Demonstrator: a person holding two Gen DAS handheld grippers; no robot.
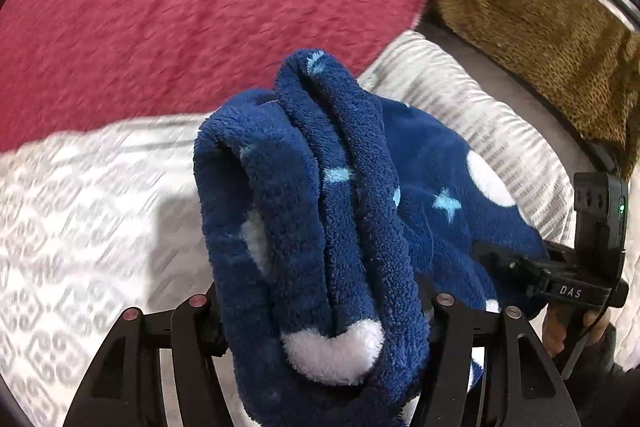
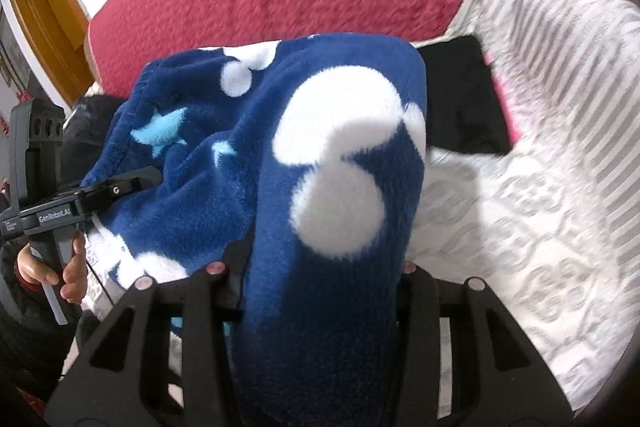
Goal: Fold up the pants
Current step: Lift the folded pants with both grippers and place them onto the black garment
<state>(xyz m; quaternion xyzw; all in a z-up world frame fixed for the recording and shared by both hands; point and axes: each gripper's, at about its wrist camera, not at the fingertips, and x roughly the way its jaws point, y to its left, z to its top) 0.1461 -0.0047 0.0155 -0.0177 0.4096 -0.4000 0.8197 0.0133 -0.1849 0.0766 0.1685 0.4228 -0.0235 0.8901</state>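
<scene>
The pants [image 1: 320,211] are navy fleece with white dots and light-blue stars. My left gripper [image 1: 324,311] is shut on a thick bunch of several folded layers, which drapes over the fingers and hides the tips. My right gripper [image 2: 316,275] is shut on another fold of the same pants [image 2: 340,155], which covers its fingertips. The right gripper also shows in the left wrist view [image 1: 520,263] at the pants' far side. The left gripper shows in the right wrist view [image 2: 132,183], clamped on the fabric edge.
The pants hang over a white-and-grey patterned bedspread [image 1: 80,195]. A red blanket [image 1: 180,7] lies behind it. A brown fuzzy blanket [image 1: 532,15] is at the right. A black cloth with a pink edge [image 2: 464,99] lies on the bedspread. A wooden door [image 2: 44,11] is at the far left.
</scene>
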